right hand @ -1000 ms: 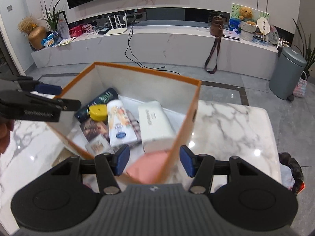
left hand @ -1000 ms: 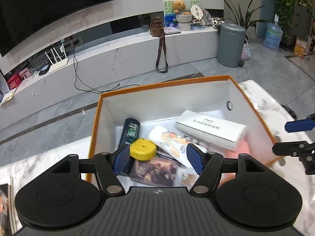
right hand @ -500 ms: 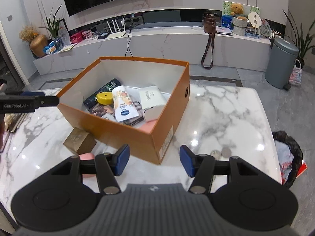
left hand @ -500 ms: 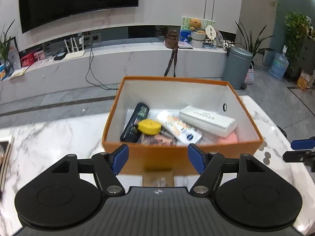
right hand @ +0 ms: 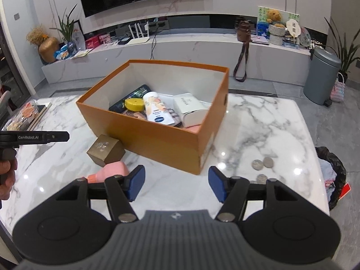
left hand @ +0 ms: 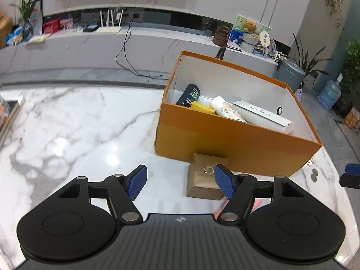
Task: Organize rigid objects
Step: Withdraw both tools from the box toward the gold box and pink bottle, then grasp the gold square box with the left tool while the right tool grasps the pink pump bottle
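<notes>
An orange box (right hand: 157, 132) stands open on the marble tabletop (right hand: 258, 121). Inside it lie a dark tube (right hand: 132, 96), a yellow round case (right hand: 134, 104), a white printed bottle (right hand: 156, 110) and a white carton (right hand: 190, 108), packed side by side. Just outside the box's near wall sits a small brown box (left hand: 205, 175), touching or almost touching that wall, and a pink bottle (right hand: 110, 172) lies on its side just beside the brown box. Three coins (right hand: 262, 165) rest on the tabletop near the box's right corner. The left claw (left hand: 181, 183) hangs released above the tabletop, nothing between its blue pads (left hand: 137, 182); its right pad overlaps the brown box in the left wrist view. The right claw (right hand: 175, 184) is opening, empty, aimed at the box's near corner. A hand (right hand: 6, 175) grips the left tool's handle.
</notes>
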A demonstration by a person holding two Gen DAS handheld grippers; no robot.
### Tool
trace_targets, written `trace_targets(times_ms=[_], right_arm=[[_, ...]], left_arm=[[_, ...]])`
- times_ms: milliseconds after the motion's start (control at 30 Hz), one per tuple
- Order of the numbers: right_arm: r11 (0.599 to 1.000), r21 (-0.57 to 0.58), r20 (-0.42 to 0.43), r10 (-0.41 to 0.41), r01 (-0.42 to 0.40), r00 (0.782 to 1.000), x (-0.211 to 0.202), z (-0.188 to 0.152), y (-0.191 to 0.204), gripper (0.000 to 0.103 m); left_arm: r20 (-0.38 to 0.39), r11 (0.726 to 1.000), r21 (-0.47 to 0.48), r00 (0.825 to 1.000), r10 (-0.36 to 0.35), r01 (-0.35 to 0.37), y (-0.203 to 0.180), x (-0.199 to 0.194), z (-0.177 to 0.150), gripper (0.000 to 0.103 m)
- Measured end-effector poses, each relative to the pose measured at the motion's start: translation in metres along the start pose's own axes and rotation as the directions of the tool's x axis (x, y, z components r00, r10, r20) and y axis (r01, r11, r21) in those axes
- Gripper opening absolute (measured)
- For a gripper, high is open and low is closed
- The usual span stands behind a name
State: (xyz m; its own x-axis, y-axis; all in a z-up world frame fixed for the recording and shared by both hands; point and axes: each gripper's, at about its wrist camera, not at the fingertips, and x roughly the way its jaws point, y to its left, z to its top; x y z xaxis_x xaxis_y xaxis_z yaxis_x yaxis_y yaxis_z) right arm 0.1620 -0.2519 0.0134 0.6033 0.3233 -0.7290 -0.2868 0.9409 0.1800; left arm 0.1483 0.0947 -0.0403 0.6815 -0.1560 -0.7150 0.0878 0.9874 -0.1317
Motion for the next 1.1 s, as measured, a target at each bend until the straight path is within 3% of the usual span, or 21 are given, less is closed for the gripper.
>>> trace_targets(times_ms=[233, 500, 1100], right_arm=[[0.997, -0.069, -0.041, 0.026, -0.028, 0.999, 0.021, -0.001, 0.023, 0.062], [0.992, -0.121, -0.089, 0.025, -0.036, 0.996, 0.045, -0.01, 0.034, 0.063], [0.981, -0.168, -0.183, 0.065, -0.097, 0.981, 0.098, -0.027, 0.058, 0.064]], left_arm=[[0.021, 0.999, 0.054, 1.0, -0.003, 0.002, -0.005, -0.005, -0.003, 0.082], [-0.001, 0.999, 0.033, 0.999, -0.033, 0.033, -0.012, 0.009, -0.006, 0.082], [-0.098, 0.995, 0.067, 0.993, -0.072, 0.079, -0.043, 0.067, -0.017, 0.082]])
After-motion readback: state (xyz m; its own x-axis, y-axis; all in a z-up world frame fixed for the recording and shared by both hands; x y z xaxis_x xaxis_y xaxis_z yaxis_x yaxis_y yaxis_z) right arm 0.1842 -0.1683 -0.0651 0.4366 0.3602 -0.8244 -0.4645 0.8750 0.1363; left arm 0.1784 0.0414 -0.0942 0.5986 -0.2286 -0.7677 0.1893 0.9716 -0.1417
